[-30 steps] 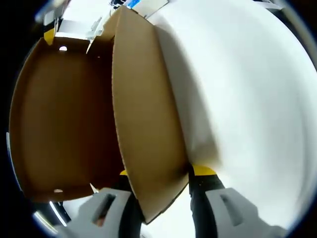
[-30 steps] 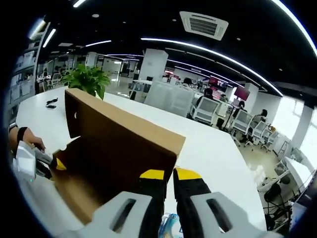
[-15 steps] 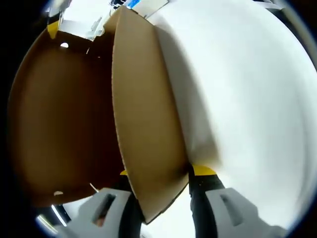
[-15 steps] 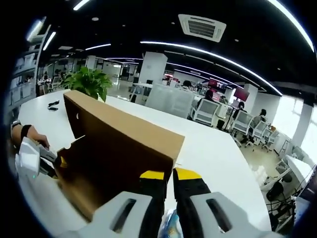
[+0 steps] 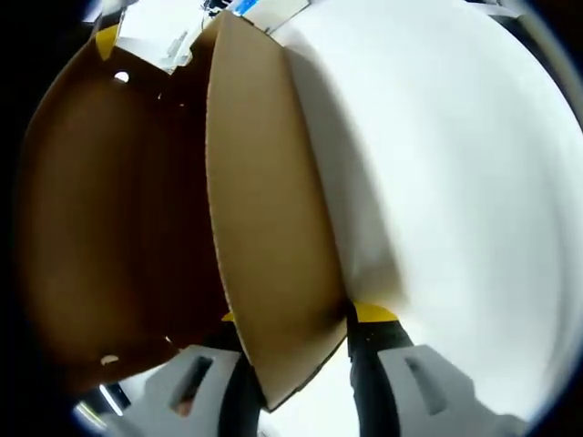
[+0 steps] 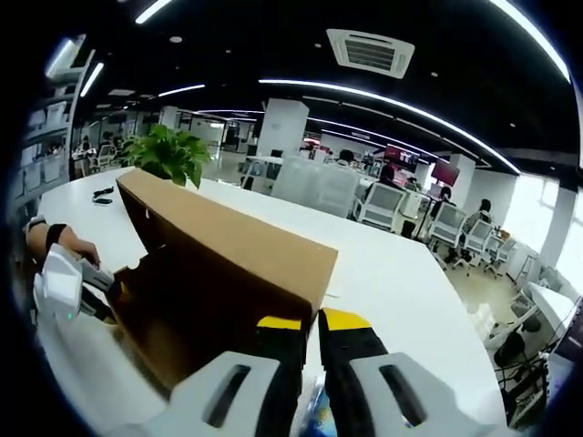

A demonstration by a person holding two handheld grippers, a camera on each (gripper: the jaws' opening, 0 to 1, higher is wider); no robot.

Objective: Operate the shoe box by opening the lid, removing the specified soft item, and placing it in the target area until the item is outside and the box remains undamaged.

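A brown cardboard shoe box stands on a white table (image 5: 455, 182). Its side wall (image 5: 264, 228) runs up between my left gripper's jaws, and my left gripper (image 5: 301, 315) is shut on it. The lid's dark inner face (image 5: 100, 209) leans away on the left. In the right gripper view the raised lid (image 6: 219, 264) slopes down to my right gripper (image 6: 312, 321), which is shut on its edge. The left gripper (image 6: 68, 287) shows at the box's far end, held by a hand (image 6: 55, 241). A blue and white bit shows low between the right jaws; what it is I cannot tell.
The white table (image 6: 392, 273) stretches wide past the box. A green plant (image 6: 168, 155) and a small dark object (image 6: 103, 193) sit at its far left end. Office chairs (image 6: 383, 200) and desks stand beyond.
The lid has swung further open, its inner face spreading leftward in the left gripper view. The right gripper's view has risen slightly with it. The left gripper keeps its hold.
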